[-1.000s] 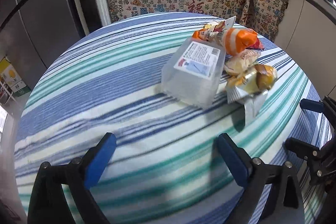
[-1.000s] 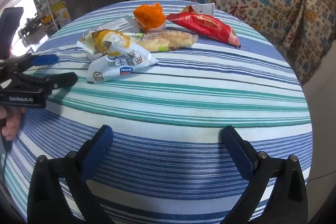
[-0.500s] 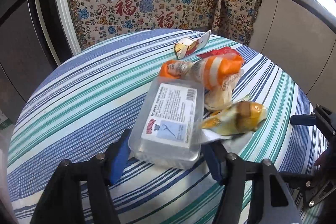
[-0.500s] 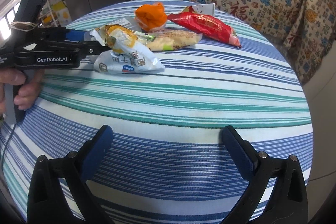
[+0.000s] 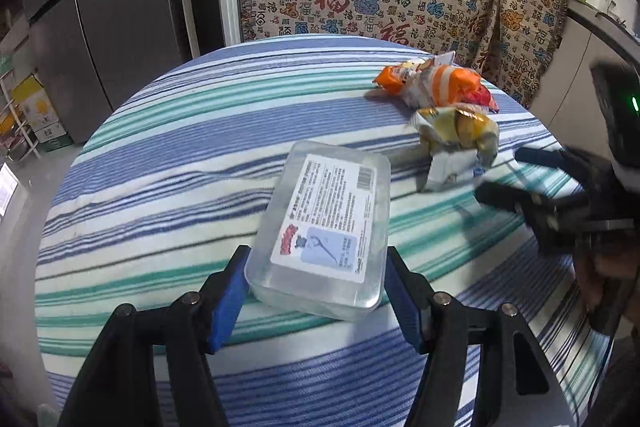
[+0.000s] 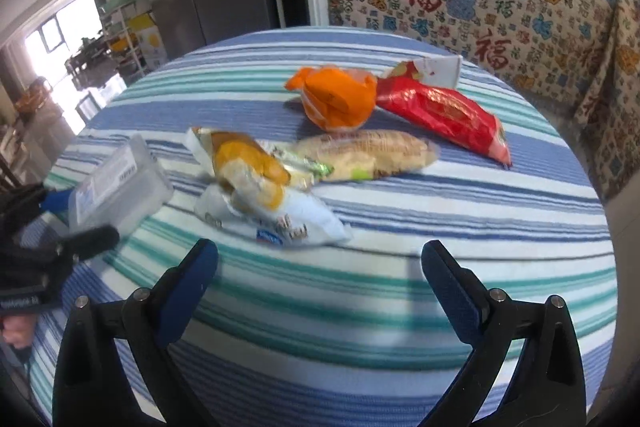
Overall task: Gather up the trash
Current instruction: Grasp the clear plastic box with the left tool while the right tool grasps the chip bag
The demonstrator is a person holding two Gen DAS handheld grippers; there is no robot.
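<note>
While my left fingers (image 5: 314, 301) pinch the near end of a clear, rounded plastic box (image 5: 326, 227) with a paper label, its far end tilts above the striped cloth on the round tabletop (image 5: 172, 163). My right fingers (image 6: 318, 287) stand wide apart and empty over the weave, near a crinkly white wrapper (image 6: 280, 219). Beyond it lie a glossy yellow packet (image 6: 248, 167), a clear-wrapped bun (image 6: 368, 155), a puffy orange bag (image 6: 336, 99) and a long red pouch (image 6: 444, 115).
</note>
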